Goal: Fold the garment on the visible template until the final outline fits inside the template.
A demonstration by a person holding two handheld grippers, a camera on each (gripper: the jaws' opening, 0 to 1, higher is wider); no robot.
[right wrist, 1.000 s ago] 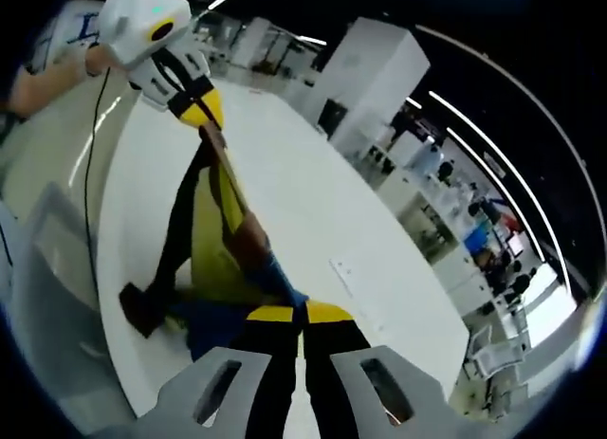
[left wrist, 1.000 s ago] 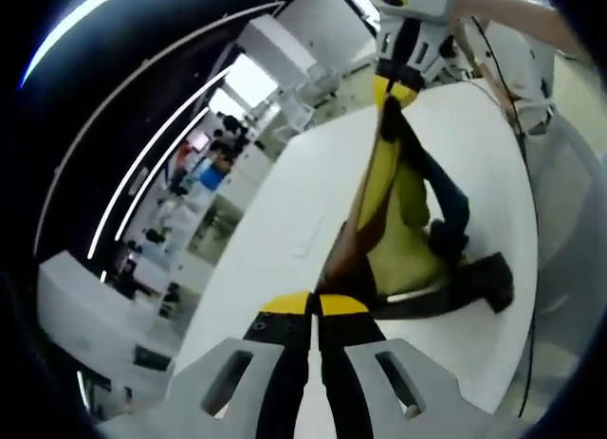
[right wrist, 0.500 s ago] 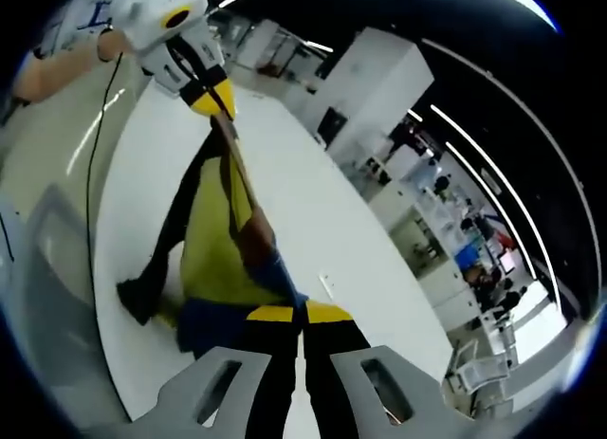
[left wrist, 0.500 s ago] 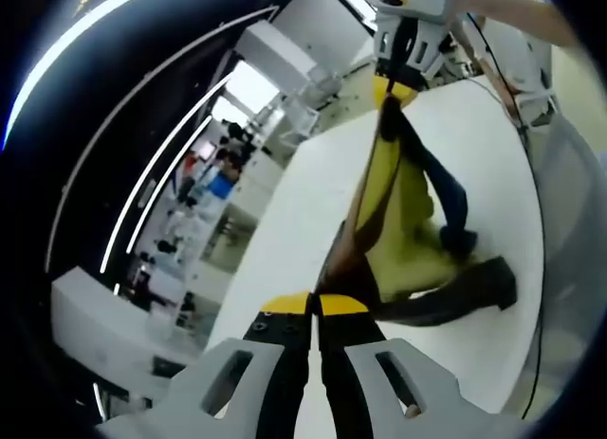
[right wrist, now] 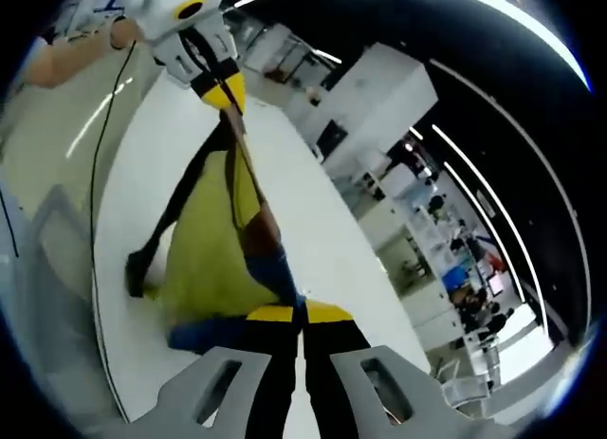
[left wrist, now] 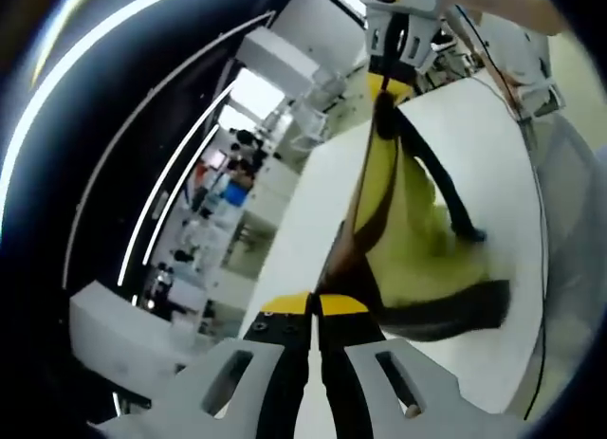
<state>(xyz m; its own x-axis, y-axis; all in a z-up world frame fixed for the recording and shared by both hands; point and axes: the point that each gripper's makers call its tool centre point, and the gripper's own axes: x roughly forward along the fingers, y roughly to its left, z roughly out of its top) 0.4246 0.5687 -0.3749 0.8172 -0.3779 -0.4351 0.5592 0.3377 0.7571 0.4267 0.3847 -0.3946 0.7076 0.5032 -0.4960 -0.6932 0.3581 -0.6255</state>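
Since the earlier frames the garment (left wrist: 408,240) had risen higher off the white counter (left wrist: 474,136): its yellow body hung more freely and its dark sleeves trailed with less cloth resting on the surface. Both views had tilted further, so more of the dark ceiling with its light strips showed.

In the left gripper view, the left tongs (left wrist: 316,306) stood closed, their yellow-tipped jaws pressed together on one edge of the garment. The cloth stretched away from them in a taut line to the right tongs (left wrist: 387,83), seen at the top, also pinched on the fabric, with a person's arm behind.

In the right gripper view, the right tongs (right wrist: 302,313) were likewise clamped on the garment (right wrist: 213,249), at a blue and brown part. The left tongs (right wrist: 226,93) at upper left gripped the far end. The yellow body sagged between them towards the counter (right wrist: 313,221), one dark sleeve end touching it.
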